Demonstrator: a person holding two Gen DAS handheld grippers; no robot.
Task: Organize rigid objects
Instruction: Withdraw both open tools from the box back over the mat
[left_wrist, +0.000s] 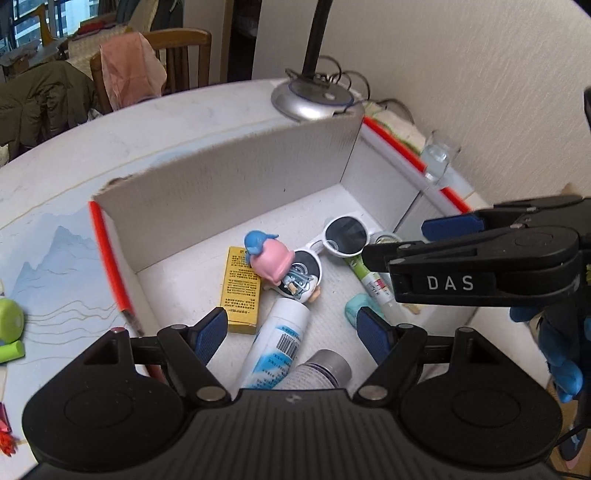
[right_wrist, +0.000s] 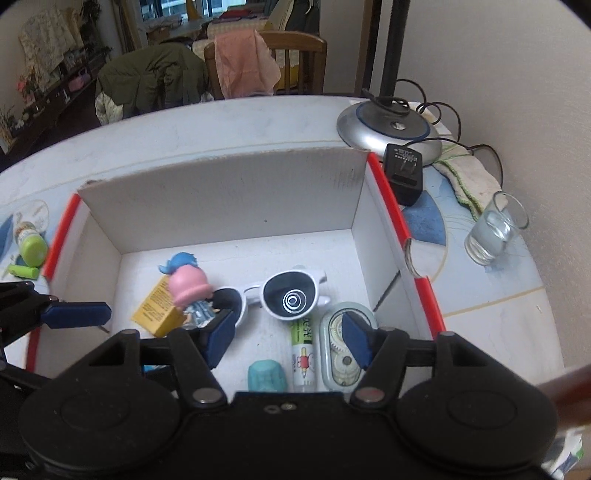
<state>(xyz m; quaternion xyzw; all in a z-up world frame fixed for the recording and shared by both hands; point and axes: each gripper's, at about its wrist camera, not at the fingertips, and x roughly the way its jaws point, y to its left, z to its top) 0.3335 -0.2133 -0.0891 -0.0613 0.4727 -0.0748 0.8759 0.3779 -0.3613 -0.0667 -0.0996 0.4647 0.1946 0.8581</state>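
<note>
Nearest the lens, the left gripper (left_wrist: 293, 334) hangs over the near end of the white cardboard box with red-edged rims (left_wrist: 110, 254), its blue-padded jaws parted about halfway with nothing between them. Just beneath lie a white squeeze tube with blue print (left_wrist: 275, 347) and a silver-capped grey cylinder (left_wrist: 325, 369). The right gripper (right_wrist: 288, 341) is likewise half open and empty, above a teal ribbed cap (right_wrist: 266, 374), a green-and-white glue stick (right_wrist: 303, 350) and a pale oval tin with gear artwork (right_wrist: 343, 354).

Further in, a yellow printed carton (left_wrist: 242, 291) lies against a pink figurine with blue hair (left_wrist: 267, 258), which rests on the white-framed round sunglasses (right_wrist: 291, 295).

The two grippers hover close together over a crowded box, so a careless descent could knock fingers together or press the sunglasses lenses. Outside, a lime-green lidded jar (right_wrist: 31, 247) and a green cylinder (right_wrist: 24, 272) look unsorted, though they are small in view. A clear drinking glass (right_wrist: 495, 232) beyond the right rim could tip on a wide swing.
</note>
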